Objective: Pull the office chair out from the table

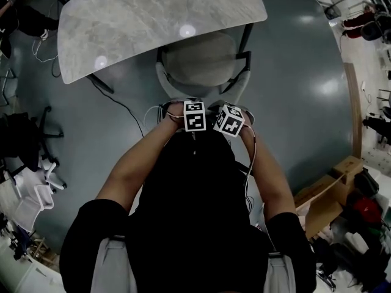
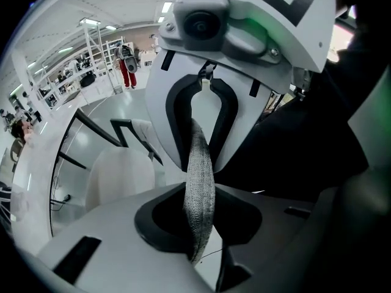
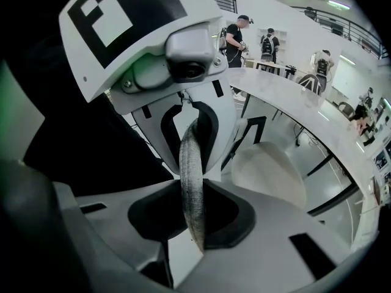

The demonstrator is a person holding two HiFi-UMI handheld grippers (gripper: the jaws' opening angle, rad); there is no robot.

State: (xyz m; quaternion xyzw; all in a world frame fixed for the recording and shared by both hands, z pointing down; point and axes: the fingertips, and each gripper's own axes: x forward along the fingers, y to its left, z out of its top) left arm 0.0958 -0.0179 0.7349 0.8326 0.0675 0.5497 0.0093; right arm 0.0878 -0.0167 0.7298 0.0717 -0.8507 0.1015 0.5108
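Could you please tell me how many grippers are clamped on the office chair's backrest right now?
2. The left gripper is shut on the backrest at its top edge, and the right gripper grips the same edge just to its right. No other gripper is in view.

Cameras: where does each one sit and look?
Head view: on the person's head, looking steeply down at the table and chair; both arms show.
Left gripper view: on the left gripper, looking along its fingers, shut on the chair's back; the person's dark top shows.
Right gripper view: on the right gripper, looking along its fingers, also shut on that back; dark top again.
Shared: both gripper views see the seat and table.
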